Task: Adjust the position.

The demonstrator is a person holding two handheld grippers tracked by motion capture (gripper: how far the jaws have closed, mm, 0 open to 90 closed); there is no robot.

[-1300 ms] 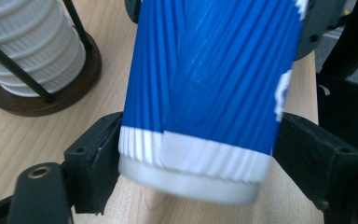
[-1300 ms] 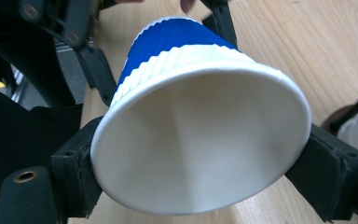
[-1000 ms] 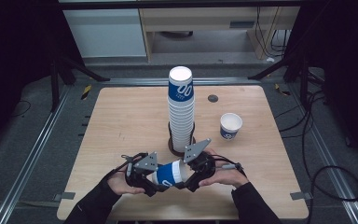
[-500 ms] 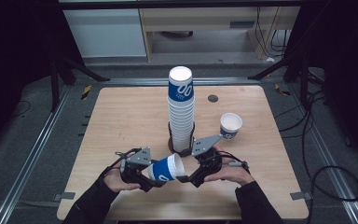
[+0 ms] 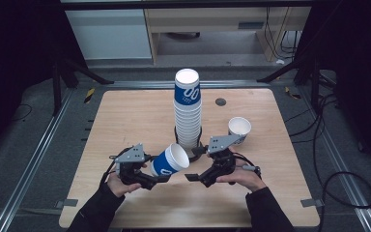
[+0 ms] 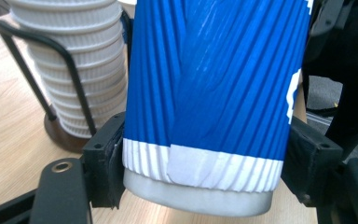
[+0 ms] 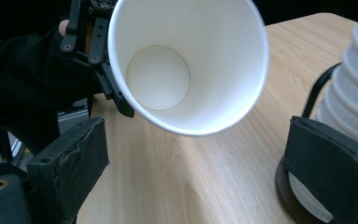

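Claws differ: our left claw [image 5: 160, 178] clamps the blue cup [image 5: 170, 162] by its base, tipped rightward above the worktop [image 5: 125, 116]. Our right claw [image 5: 193, 177] has just been opening and stands wide, with nothing between its jaws, near the cup stack [image 5: 188, 113].

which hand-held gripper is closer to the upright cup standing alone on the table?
Right. The right hand-held gripper sits just in front of the lone white cup; the left hand-held gripper, clamped on the blue cup, is farther across the table.

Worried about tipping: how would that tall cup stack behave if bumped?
The cup stack is tall and narrow, so probably top-heavy and light. The wire holder braces only its lowest cups, so upper cups would likely lean or slide off.
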